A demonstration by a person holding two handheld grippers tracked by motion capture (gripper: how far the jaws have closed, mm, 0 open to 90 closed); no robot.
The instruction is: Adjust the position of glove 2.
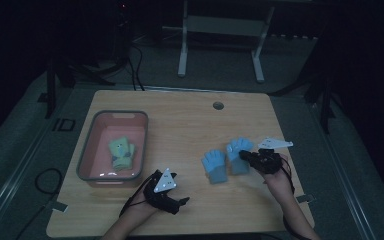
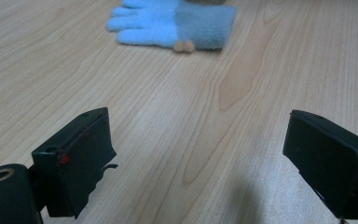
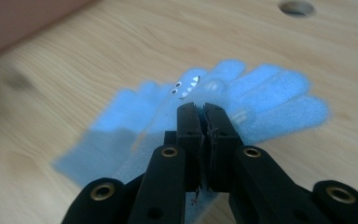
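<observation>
Nearest the person, the left hand-held gripper (image 1: 172, 196) rests low over the wooden tabletop (image 1: 180, 125) by its front edge, jaws spread wide with bare wood between them. In the left gripper view, one blue glove (image 2: 172, 23) lies flat ahead of those jaws, well apart, its grey cuff toward the right.

Farther in and to the right, the right hand-held gripper (image 1: 245, 156) has its jaws pinched together on the other blue glove (image 3: 261, 100). In the right gripper view that glove fans out just past the jaw tips, blurred, with small eyes and white teeth on it. The two gloves lie side by side, right of centre.

On the left sits a pink bin (image 1: 92, 145) with a grey rim, holding a green-and-yellow glove (image 1: 121, 152). Beyond, near the far edge, is a round cable hole (image 1: 218, 106).
</observation>
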